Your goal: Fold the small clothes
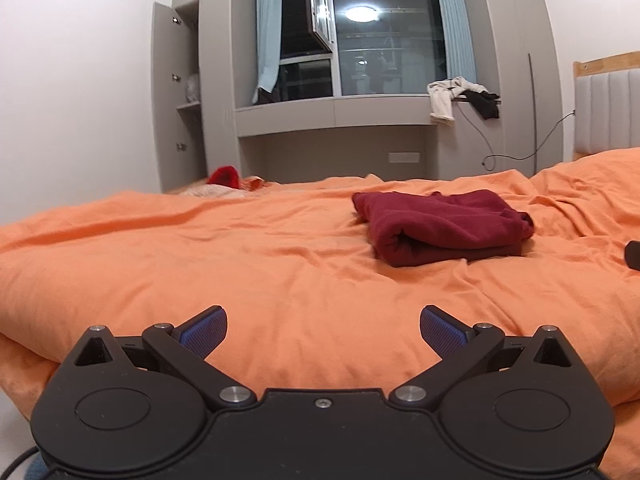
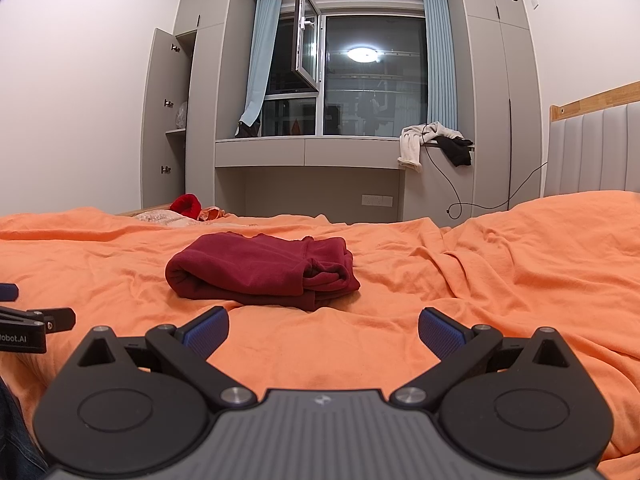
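Note:
A dark red garment [image 1: 444, 226] lies folded in a compact bundle on the orange bedcover [image 1: 200, 248]. In the right wrist view the garment [image 2: 260, 272] sits just ahead of my right gripper and slightly left. My left gripper [image 1: 323, 330] is open and empty, low over the bedcover, with the garment ahead to its right. My right gripper [image 2: 323, 330] is open and empty, a short way in front of the bundle. The left gripper's edge [image 2: 24, 324] shows at the left of the right wrist view.
A red item [image 2: 186, 205] and patterned cloth lie at the bed's far left edge. Clothes [image 2: 432, 142] hang over the window ledge with a cable below. A padded headboard [image 2: 592, 152] stands at right. An open cabinet door [image 2: 162, 120] is at left.

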Demonstrator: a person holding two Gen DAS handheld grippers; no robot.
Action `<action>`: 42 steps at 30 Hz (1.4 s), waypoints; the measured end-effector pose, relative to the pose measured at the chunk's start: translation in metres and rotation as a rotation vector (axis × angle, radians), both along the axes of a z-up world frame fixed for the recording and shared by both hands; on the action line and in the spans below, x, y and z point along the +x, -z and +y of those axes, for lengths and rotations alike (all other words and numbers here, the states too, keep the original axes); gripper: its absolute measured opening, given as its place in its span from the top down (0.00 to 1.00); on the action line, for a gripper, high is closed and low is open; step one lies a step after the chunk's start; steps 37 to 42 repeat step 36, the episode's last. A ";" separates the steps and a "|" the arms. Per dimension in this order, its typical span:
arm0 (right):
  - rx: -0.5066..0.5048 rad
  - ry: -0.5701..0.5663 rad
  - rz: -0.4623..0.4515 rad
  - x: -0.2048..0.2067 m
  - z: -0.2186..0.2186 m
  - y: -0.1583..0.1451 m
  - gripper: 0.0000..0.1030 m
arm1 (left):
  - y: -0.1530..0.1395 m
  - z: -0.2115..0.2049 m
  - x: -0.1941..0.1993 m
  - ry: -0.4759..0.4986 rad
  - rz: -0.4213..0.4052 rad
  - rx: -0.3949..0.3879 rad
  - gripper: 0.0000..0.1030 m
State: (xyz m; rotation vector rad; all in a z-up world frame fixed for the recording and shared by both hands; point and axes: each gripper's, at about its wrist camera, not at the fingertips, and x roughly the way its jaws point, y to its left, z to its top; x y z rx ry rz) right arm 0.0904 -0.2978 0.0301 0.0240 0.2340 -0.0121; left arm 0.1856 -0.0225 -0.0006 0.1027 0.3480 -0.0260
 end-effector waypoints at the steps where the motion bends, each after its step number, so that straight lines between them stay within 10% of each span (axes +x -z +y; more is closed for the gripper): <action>1: 0.000 0.000 0.000 0.000 -0.001 0.000 0.00 | 0.000 0.000 0.000 -0.004 0.000 0.002 0.01; 42: -0.004 0.001 0.000 0.001 -0.001 0.000 0.00 | -0.001 -0.002 -0.002 -0.008 0.003 0.001 0.01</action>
